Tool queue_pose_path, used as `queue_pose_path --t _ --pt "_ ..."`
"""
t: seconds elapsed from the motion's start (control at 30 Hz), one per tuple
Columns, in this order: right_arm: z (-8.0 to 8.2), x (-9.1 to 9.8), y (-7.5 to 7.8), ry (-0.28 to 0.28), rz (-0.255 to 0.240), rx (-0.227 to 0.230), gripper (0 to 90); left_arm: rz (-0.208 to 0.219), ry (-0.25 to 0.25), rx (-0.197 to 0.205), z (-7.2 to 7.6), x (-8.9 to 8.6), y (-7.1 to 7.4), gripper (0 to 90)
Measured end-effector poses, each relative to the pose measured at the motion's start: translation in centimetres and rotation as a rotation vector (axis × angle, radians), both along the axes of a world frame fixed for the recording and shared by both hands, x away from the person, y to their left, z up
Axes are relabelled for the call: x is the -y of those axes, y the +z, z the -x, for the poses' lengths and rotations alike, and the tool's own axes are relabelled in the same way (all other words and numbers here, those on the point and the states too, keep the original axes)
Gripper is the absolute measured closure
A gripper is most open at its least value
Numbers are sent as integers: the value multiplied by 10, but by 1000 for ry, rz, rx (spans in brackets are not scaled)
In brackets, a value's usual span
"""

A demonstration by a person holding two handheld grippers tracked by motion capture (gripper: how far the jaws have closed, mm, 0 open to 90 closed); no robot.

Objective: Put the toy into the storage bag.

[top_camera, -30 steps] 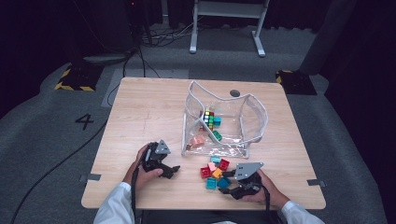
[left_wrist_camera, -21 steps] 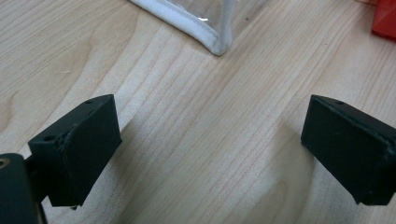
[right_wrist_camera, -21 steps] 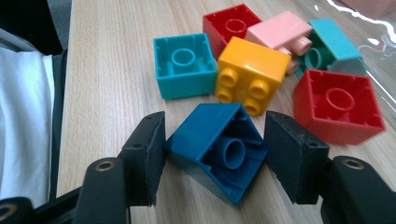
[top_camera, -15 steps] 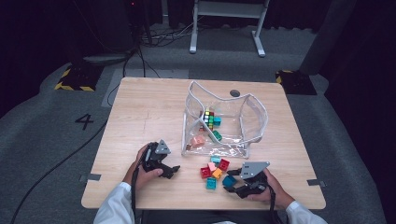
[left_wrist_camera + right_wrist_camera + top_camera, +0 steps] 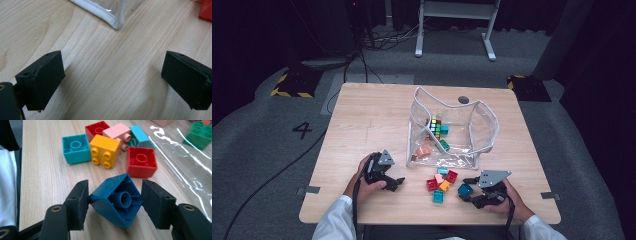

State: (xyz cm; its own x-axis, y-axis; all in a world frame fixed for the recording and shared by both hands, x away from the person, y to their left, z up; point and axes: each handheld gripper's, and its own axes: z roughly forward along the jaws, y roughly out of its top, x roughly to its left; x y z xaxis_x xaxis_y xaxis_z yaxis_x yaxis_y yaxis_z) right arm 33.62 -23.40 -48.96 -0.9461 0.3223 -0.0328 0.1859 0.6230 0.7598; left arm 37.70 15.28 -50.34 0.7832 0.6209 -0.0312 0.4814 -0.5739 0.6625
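Observation:
My right gripper (image 5: 115,202) is shut on a dark blue brick (image 5: 115,200), which sits tilted between the pads with its hollow underside facing the camera. In the high view that gripper (image 5: 468,189) holds the blue brick (image 5: 463,190) low over the table's front right, just right of a loose pile of bricks (image 5: 442,181). A teal brick (image 5: 75,148), an orange one (image 5: 104,150), a red one (image 5: 141,162) and a pink one (image 5: 118,133) lie ahead of it. My left gripper (image 5: 398,182) rests at the front left; its jaws (image 5: 112,80) stand open over bare wood.
A clear plastic bag (image 5: 484,107) stands open mid-table and holds a colourful cube (image 5: 434,125), a pink brick (image 5: 424,150) and a green brick (image 5: 444,145). Its white-edged corner (image 5: 110,17) lies just beyond my left jaws. The table's front edge is close to both hands.
My right gripper has shifted a little to the right, away from the pile, with the blue brick in it. The left hand has stayed put.

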Motion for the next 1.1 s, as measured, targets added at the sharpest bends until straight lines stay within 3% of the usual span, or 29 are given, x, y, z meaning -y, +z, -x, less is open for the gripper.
queue_pose_path --t 0.37,0.8,1.0,1.1 --pt "-3 27 12 -80 -36 19 406 2 -2 0 0 0 0 47" --pt "-10 72 40 -205 -90 84 406 1 -1 0 0 0 0 47" --pt "-25 94 57 -275 -129 110 406 -1 -2 4 0 0 0 47" --pt "-36 102 66 -312 -121 128 406 0 1 -1 0 0 0 47"
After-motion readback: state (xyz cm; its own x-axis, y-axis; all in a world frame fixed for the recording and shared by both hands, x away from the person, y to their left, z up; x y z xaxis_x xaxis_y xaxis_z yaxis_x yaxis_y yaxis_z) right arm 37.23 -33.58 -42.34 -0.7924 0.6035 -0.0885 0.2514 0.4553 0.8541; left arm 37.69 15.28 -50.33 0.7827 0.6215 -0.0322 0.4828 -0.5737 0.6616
